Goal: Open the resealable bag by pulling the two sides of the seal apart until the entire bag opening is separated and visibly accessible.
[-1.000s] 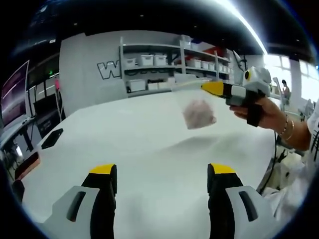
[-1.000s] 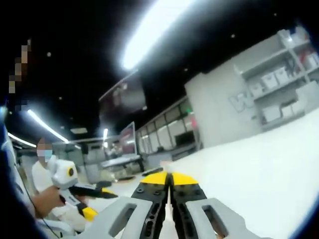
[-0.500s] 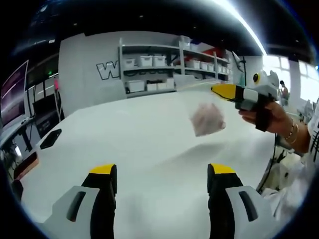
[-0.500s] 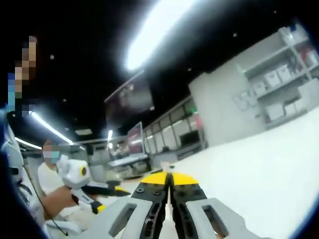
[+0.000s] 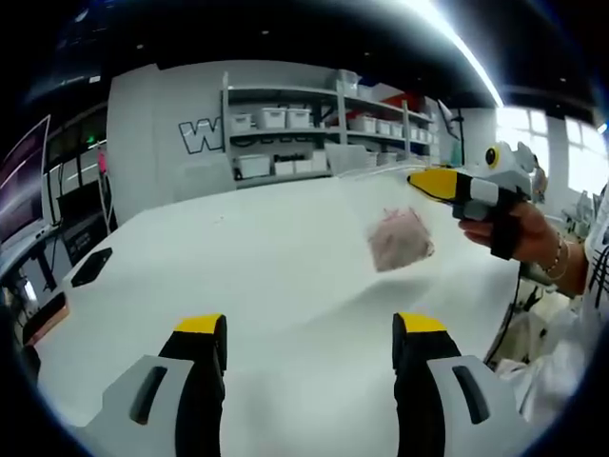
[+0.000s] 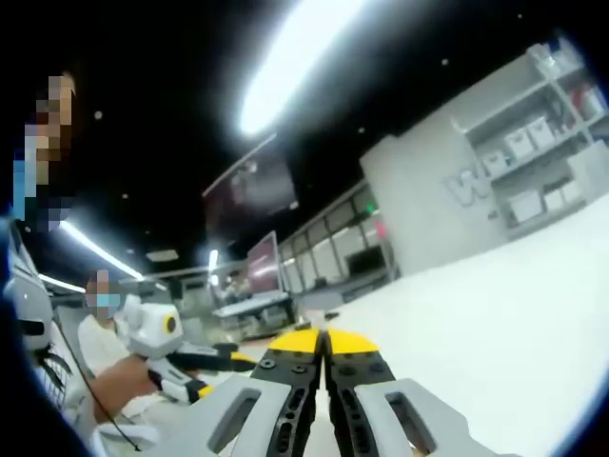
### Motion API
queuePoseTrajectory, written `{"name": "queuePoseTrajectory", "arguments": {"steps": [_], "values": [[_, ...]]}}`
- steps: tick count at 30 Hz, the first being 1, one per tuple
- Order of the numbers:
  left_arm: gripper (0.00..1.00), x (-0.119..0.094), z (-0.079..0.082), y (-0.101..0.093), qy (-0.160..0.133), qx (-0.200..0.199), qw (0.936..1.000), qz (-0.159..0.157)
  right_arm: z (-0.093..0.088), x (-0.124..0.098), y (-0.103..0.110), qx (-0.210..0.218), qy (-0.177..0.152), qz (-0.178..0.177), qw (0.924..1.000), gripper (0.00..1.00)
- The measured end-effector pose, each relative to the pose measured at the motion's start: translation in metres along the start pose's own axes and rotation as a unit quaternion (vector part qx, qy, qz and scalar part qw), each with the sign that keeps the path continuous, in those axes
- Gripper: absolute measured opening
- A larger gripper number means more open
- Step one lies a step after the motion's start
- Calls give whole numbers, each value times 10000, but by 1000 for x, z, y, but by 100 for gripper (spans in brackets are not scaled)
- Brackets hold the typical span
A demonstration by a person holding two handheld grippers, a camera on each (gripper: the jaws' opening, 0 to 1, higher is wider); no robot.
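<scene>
A clear resealable bag [image 5: 400, 238] with a pinkish lump inside hangs in the air above the white table [image 5: 266, 248]. In the left gripper view my right gripper [image 5: 419, 178] comes in from the right, shut on the bag's top edge, with a person's hand [image 5: 519, 228] behind it. My left gripper [image 5: 309, 324] stands open low over the table, short of the bag, with nothing between its jaws. In the right gripper view my right gripper [image 6: 324, 338] has its yellow tips pressed together, and the bag is hidden below them. The left gripper [image 6: 224, 373] appears at the lower left there.
Two dark flat devices [image 5: 93, 267] lie near the table's left edge. Shelves with white boxes [image 5: 285, 119] line the back wall. Monitors [image 6: 266, 262] and another person [image 6: 100, 333] are off to the left in the right gripper view.
My right gripper has carried the bag a little to the right and slightly lower in the left gripper view. The left gripper's jaws stay open and hold their place.
</scene>
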State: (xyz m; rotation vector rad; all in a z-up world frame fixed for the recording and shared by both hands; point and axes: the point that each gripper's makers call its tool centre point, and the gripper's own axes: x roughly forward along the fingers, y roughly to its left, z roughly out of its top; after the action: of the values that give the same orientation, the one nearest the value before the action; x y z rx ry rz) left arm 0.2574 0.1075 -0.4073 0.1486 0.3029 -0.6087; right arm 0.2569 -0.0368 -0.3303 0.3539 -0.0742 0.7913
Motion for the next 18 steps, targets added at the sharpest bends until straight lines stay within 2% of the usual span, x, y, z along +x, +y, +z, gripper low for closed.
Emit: {"name": "queuePoseTrajectory", "arguments": {"steps": [12, 18], "values": [[70, 3, 1, -6, 26, 30, 10000, -51, -1, -10, -2, -6, 23, -10, 10000, 0], [69, 2, 0, -8, 39, 47, 9999, -80, -6, -16, -1, -290, 134, -72, 9995, 0]]}}
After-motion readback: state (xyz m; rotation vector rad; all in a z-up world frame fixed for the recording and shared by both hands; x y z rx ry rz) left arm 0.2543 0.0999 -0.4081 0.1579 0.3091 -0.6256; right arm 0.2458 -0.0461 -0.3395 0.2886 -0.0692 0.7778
